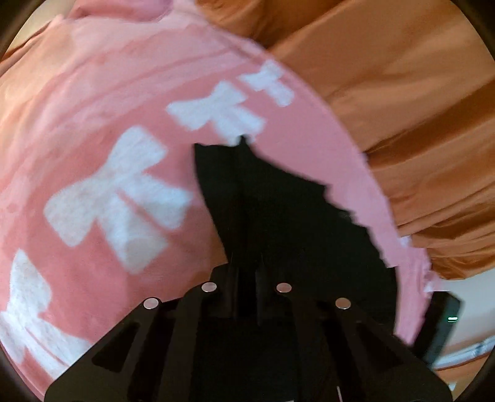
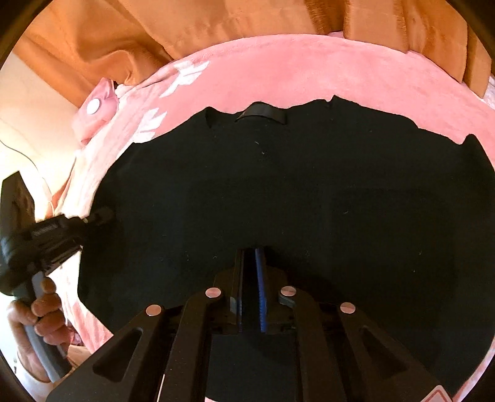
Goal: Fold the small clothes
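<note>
A black garment [image 2: 278, 191] lies spread on a pink blanket [image 2: 278, 71] with white bow prints. My right gripper [image 2: 250, 253] is low over the garment's near part, its jaws almost closed with black cloth between them. My left gripper [image 1: 246, 198] is shut on the garment's left edge [image 1: 278, 201]; it also shows in the right wrist view [image 2: 99, 216], with the hand holding its handle. The left wrist view is blurred.
Orange curtain fabric [image 1: 417, 92] hangs behind the blanket, also in the right wrist view [image 2: 154, 27]. A pink pouch with a white button [image 2: 96, 108] lies at the blanket's far left corner.
</note>
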Tool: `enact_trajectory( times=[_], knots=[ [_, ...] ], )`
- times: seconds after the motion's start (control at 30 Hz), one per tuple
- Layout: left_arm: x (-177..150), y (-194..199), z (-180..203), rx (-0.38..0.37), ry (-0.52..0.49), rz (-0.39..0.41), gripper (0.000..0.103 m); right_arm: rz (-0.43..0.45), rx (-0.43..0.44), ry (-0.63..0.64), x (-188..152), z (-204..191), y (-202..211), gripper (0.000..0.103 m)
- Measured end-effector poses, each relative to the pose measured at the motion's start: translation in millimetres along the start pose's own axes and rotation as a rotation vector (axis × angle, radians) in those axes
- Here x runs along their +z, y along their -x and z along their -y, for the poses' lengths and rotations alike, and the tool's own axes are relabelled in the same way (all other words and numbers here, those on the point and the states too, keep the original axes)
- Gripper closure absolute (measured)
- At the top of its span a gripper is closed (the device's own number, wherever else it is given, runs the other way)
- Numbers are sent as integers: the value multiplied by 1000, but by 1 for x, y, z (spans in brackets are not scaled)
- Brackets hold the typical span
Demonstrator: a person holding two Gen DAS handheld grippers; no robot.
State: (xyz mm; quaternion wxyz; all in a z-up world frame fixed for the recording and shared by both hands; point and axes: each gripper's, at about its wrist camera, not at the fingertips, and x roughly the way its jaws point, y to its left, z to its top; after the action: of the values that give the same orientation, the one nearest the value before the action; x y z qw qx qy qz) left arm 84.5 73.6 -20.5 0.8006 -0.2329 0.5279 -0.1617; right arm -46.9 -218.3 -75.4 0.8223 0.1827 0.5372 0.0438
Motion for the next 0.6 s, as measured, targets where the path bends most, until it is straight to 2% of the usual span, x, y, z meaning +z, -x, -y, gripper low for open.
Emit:
enact_trajectory(
  times=[0.17,0.3,0.37,0.43,0.53,0.57,0.6],
  knots=[
    [-13,24,82,-190,-161,46,97,13,100,-89,-5,20,10,95],
    [-42,9,144,-260,-302,21,97,73,97,-140,-8,42,38,89],
    [-58,-14,167,-258,-350,-26,97,115,85,-189,-11,67,60,89],
    [-83,-48,187,-223,-422,-91,97,144,61,-231,-14,91,75,89],
    [-123,-103,199,-107,-551,-193,94,173,5,-307,-22,130,92,88],
    [-128,-105,200,-95,-577,-177,93,177,3,-337,-24,142,95,88],
    [-134,-98,205,-75,-624,-132,87,177,6,-357,-26,149,97,88]
  ],
)
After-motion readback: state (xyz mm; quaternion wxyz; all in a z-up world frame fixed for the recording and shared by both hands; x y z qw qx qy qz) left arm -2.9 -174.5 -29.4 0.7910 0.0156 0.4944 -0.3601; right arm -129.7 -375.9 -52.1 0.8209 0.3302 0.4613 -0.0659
